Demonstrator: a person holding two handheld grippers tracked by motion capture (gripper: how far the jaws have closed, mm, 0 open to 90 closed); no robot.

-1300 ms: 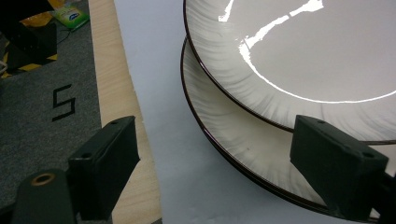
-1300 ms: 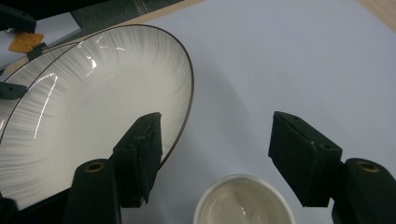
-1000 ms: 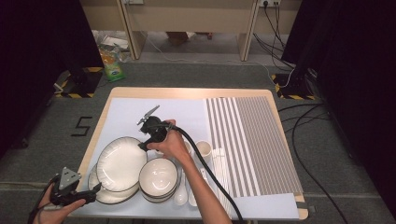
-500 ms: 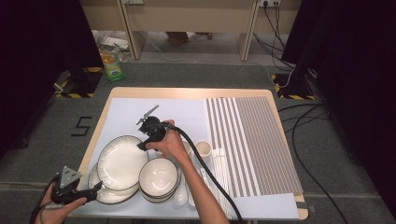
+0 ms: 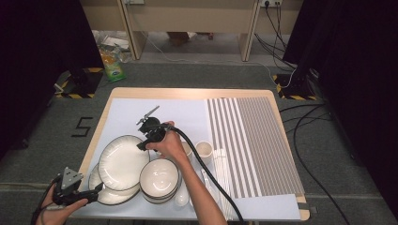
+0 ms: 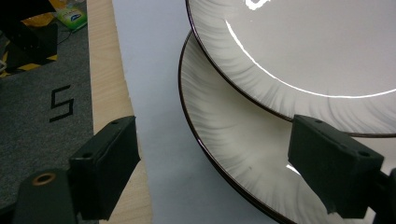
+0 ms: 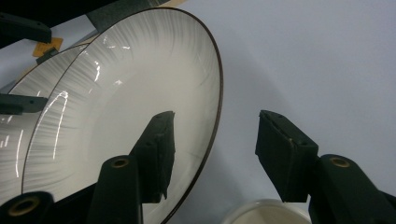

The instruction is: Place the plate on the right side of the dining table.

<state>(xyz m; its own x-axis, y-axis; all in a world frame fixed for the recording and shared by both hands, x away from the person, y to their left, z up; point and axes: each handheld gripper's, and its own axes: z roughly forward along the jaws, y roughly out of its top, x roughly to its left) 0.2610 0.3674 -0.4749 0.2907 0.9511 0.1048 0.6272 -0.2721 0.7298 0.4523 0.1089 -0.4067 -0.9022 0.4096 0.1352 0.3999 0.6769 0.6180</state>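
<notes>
Two white plates with dark rims overlap at the table's front left. The upper plate (image 5: 121, 161) (image 7: 116, 121) rests partly on the lower plate (image 5: 110, 194) (image 6: 233, 140). My right gripper (image 5: 141, 146) (image 7: 215, 140) is at the upper plate's far right rim. Its jaws have just been closing and stand open astride that rim, one over the plate, one over the pale mat, neither pad pressing. My left gripper (image 5: 96, 190) (image 6: 212, 154) sits low at the table's front left corner. It is open, with the lower plate's rim between its jaws and untouched.
A stack of white bowls (image 5: 159, 179) sits right of the plates, with a white spoon (image 5: 182, 199) in front. A small cup (image 5: 204, 150) and white sticks (image 5: 220, 168) lie beside a striped mat (image 5: 253, 140). The table's wooden edge (image 6: 105, 70) runs close to my left gripper.
The right gripper has dipped slightly toward the upper plate's rim. The left hand and the dishes have stayed where they were.
</notes>
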